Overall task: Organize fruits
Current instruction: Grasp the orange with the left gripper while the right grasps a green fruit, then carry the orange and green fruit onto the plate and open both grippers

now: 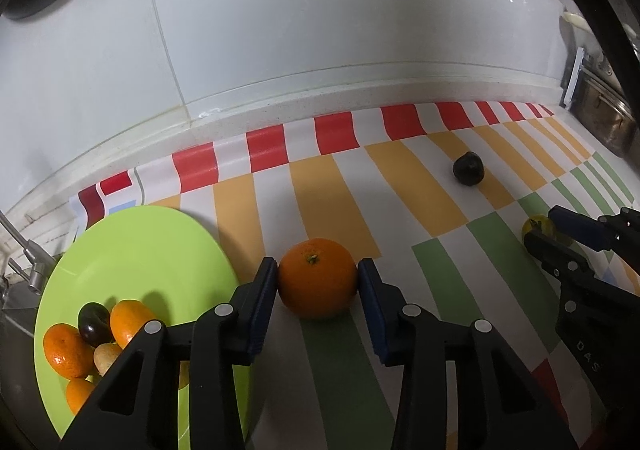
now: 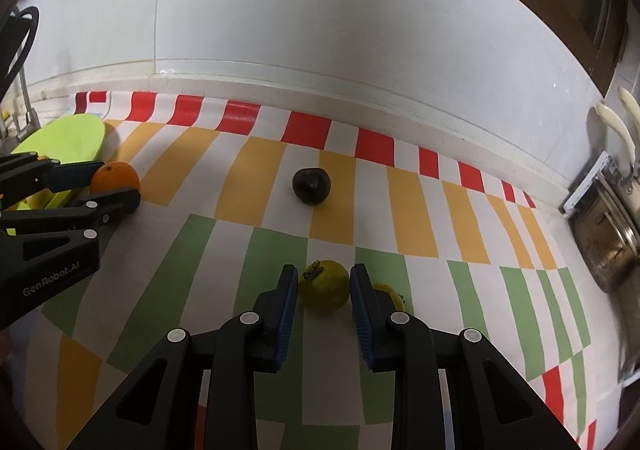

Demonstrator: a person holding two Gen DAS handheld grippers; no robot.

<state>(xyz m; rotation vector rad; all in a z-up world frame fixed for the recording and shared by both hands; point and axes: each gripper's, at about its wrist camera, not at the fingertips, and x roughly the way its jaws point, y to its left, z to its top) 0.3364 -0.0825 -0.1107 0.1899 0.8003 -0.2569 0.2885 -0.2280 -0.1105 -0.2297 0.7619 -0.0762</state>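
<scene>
My left gripper [image 1: 317, 274] is closed on an orange [image 1: 317, 278] that rests on the striped mat; its pads touch both sides. A lime-green plate [image 1: 144, 250] to its left holds several fruits: oranges [image 1: 66, 350], a dark plum [image 1: 94, 324] and a kiwi [image 1: 106, 358]. My right gripper [image 2: 324, 282] is closed on a yellow-green fruit [image 2: 325, 284] on the mat. A second yellow fruit [image 2: 394, 294] lies half hidden behind its right finger. A dark plum [image 2: 311, 186] lies alone farther back, also in the left wrist view [image 1: 468, 168].
A striped mat [image 2: 412, 210] covers the counter up to the white tiled wall [image 2: 320, 30]. A metal pot and rack [image 2: 608, 234] stand at the right edge. A tap and sink [image 1: 24, 274] sit left of the plate.
</scene>
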